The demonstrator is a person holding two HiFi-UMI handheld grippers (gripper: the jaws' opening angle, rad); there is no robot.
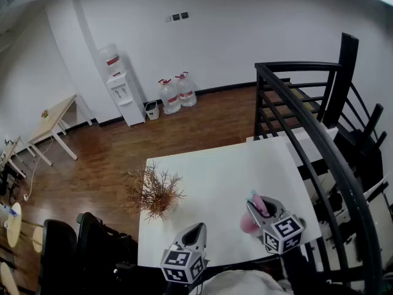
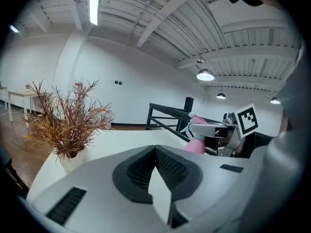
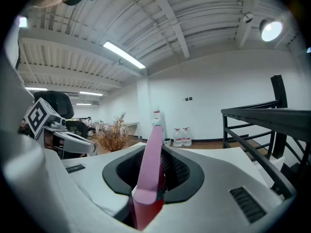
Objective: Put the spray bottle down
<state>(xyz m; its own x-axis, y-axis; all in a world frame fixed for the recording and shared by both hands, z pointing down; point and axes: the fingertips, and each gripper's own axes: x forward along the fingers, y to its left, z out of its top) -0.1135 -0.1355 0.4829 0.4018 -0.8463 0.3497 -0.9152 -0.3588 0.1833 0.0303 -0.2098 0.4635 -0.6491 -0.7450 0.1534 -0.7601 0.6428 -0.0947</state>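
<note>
A pink spray bottle (image 1: 249, 224) with a teal-trimmed nozzle is over the near right part of the white table (image 1: 215, 177). My right gripper (image 1: 261, 211) is shut on it near the top. In the right gripper view the pink bottle (image 3: 151, 159) fills the space between the jaws of that gripper (image 3: 150, 181). The left gripper view shows the bottle (image 2: 195, 143) to the right, its base hidden, so I cannot tell whether it touches the table. My left gripper (image 1: 194, 232) hovers at the table's near edge with its jaws together and nothing in them (image 2: 158, 178).
A dried plant in a white pot (image 1: 151, 194) stands at the table's left edge. A black stair railing (image 1: 307, 115) runs along the right side. On the floor behind are a water dispenser (image 1: 120, 86) and two water jugs (image 1: 175, 94). A black chair (image 1: 80, 244) sits at lower left.
</note>
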